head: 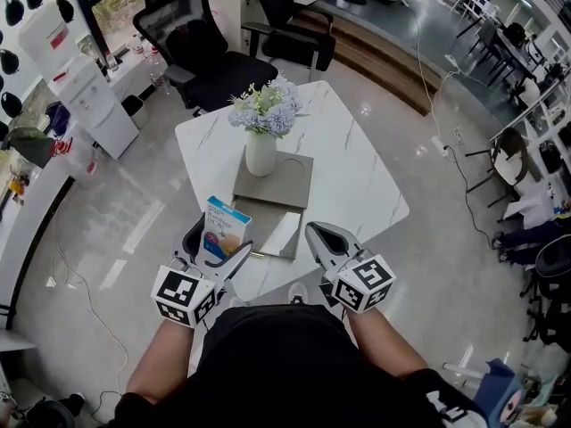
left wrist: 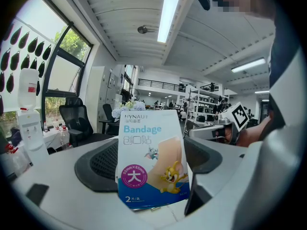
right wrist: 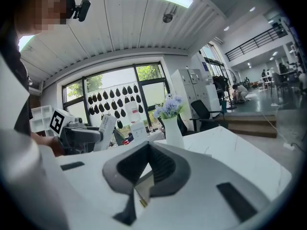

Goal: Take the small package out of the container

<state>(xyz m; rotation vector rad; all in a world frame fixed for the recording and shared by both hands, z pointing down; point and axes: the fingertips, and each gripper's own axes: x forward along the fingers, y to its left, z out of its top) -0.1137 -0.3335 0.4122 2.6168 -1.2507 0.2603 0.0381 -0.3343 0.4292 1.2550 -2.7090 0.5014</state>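
The package [left wrist: 152, 159] stands on end, pinched low down by the left gripper [head: 217, 250]. Its long axis runs along the jaws and away from the person. Its printed face, headed "Bandage", is turned to that gripper's camera and reads right way up. In the head view it is over the near left edge of the table [head: 357, 168], overlapping the left side of the container [head: 272, 230] rather than lying in it.

The container is a flat grey tray with a pale, shiny inside; I cannot tell what it holds. Just behind it a white vase [head: 260, 152] of flowers stands on a grey slab.

Both bare forearms reach forward, grippers side by side. The right gripper [head: 319, 232] has its jaws pressed together, empty, to the right of the tray.
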